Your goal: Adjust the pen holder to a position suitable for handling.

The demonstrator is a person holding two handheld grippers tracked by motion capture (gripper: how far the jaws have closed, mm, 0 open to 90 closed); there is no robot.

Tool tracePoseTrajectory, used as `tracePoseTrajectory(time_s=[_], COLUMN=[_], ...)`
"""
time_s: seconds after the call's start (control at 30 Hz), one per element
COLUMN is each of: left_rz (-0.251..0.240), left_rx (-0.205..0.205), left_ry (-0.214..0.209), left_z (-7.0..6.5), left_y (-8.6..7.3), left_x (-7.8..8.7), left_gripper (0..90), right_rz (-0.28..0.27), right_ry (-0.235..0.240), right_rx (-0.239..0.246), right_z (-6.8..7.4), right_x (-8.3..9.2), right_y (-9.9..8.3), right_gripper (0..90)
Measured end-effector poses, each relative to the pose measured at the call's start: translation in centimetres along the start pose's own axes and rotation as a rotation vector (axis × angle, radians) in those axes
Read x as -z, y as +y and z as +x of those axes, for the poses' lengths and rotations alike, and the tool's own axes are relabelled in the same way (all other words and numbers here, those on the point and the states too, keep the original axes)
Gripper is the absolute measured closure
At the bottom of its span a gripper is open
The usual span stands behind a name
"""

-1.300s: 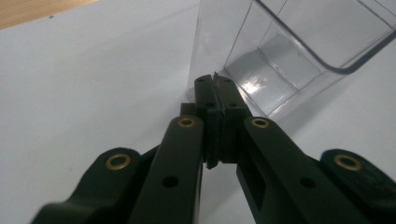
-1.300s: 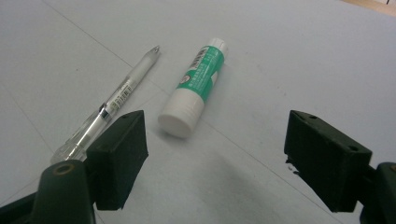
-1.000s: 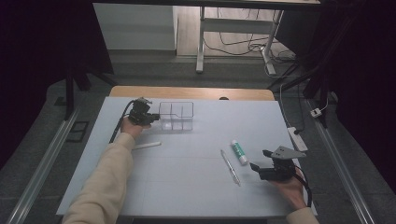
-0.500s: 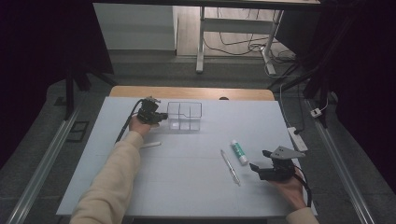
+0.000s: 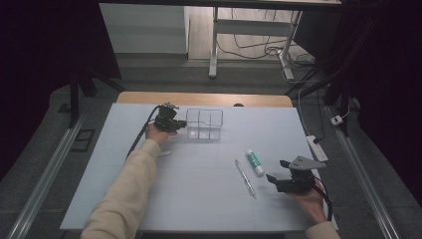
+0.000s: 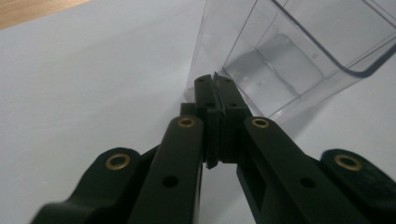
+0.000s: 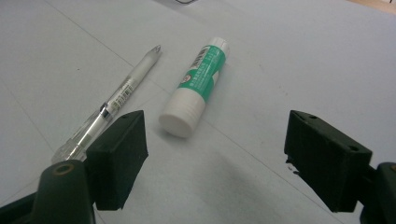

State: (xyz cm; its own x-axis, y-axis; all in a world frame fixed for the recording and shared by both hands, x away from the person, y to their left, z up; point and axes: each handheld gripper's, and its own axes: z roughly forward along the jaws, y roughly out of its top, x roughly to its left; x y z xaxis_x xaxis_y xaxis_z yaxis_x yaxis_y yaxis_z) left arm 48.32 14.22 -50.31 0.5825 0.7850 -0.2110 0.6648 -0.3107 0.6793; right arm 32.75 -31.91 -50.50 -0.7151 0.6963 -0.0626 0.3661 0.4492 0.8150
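Observation:
A clear plastic box point(image 5: 204, 124) with compartments stands at the back of the white table point(image 5: 199, 204). My left gripper point(image 5: 180, 125) is shut, its tips against the box's left side. In the left gripper view the closed jaws point(image 6: 215, 83) meet the box's point(image 6: 299, 60) near corner, with nothing between them. At the front right my right gripper point(image 5: 277, 170) rests open. A green-and-white glue stick point(image 5: 255, 162) point(image 7: 198, 84) and a clear pen point(image 5: 245, 178) point(image 7: 116, 100) lie just ahead of its open jaws point(image 7: 222, 154).
A small white item point(image 5: 164, 153) lies beside my left forearm. A white power strip point(image 5: 316, 148) sits off the table's right edge. A wooden board edge point(image 5: 204, 98) runs behind the white table. Metal rails flank the table on the floor.
My left gripper has moved right along the back of the table, and the clear box has shifted right with it. The right gripper, glue stick and pen have stayed put.

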Motion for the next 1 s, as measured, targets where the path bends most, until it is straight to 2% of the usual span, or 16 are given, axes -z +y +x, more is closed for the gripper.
tracePoseTrajectory(time_s=[0.63,0.73,0.83,0.87,1.0], left_rz=[0.006,0.004,-0.014,-0.017,-0.007], left_rx=[-0.014,-0.014,-0.003,-0.001,-0.061], left_ry=[-0.036,-0.034,-0.057,-0.053,-0.006], left_z=[-1.4,-1.4,-1.2,-1.1,-1.2], left_y=[0.5,0.5,0.4,0.4,0.1], left_x=[-1.1,-1.2,-0.9,-0.7,0.6], left_gripper=[89.1,89.1,89.0,89.1,89.2], right_rz=[-0.001,0.0,-0.002,-0.002,-0.005], right_ry=[0.002,0.002,0.001,0.001,-0.002], right_rx=[0.0,0.001,0.002,0.003,-0.002], right_z=[-0.1,0.0,0.0,0.0,0.0], right_x=[0.0,0.0,0.1,0.1,0.2], right_y=[0.0,0.0,0.0,0.0,0.0], right_gripper=[20.3,20.3,20.3,20.3,20.3])
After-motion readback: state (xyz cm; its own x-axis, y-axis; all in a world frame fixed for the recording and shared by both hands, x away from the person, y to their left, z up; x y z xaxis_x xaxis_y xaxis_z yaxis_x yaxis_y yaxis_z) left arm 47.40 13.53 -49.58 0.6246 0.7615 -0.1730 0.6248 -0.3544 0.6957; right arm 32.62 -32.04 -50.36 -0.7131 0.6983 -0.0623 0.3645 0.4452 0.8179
